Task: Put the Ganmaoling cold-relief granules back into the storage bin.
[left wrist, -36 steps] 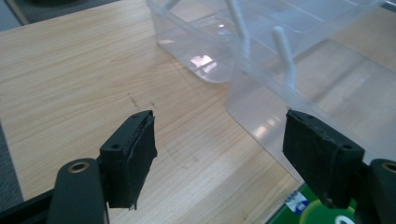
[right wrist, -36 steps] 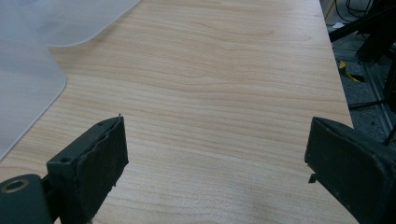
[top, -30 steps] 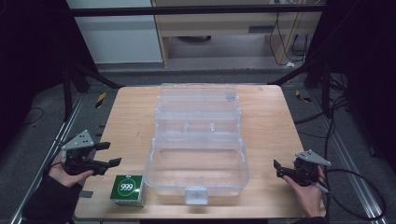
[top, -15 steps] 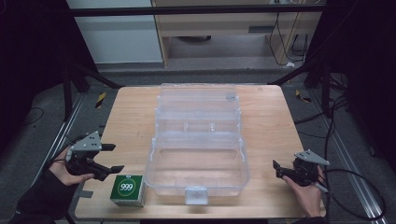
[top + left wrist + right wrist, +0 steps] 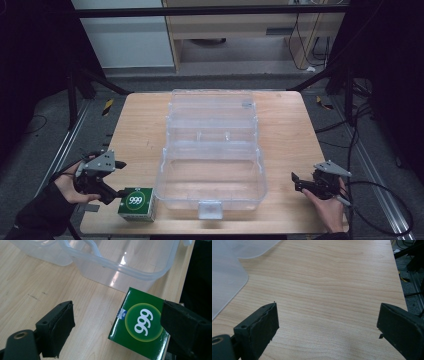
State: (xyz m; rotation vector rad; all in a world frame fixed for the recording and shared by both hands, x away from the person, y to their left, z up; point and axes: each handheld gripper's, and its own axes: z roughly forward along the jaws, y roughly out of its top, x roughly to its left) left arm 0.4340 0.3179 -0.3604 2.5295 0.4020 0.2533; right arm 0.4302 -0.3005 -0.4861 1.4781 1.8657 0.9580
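Green card, with "999" in white inside a yellow-green ring, covers the small box (image 5: 136, 203) that lies flat near the front left corner of the wooden table (image 5: 140, 130). In the high view the left gripper (image 5: 120, 177) sits at the box's left side, held in the person's left hand (image 5: 67, 186), its jaws spread apart with one tip at the box's near left edge and the other out over bare wood. The left gripper view looks down on the box (image 5: 140, 323): one black jaw overlaps the box's edge at the right of that view, the other stands well clear over the wood, so the box is not clamped; whether the near jaw touches the card, I cannot tell.

Just beside the box, to its right, stands a clear plastic case (image 5: 212, 170) lying open, its deep front tray with a latch tab facing the table's front edge. The tray's rounded corner (image 5: 140, 277) shows above the box in the left gripper view.

At the front right, the right gripper (image 5: 295, 181) rests low by the table's edge in the person's right hand (image 5: 327, 207), well apart from the case. Its jaws are wide apart with nothing between them but bare wood (image 5: 329, 295); a frosted corner of the case (image 5: 227, 275) shows at upper left there.

Farther back, the case's inner compartments and lid (image 5: 212, 102) stretch toward the table's far edge.
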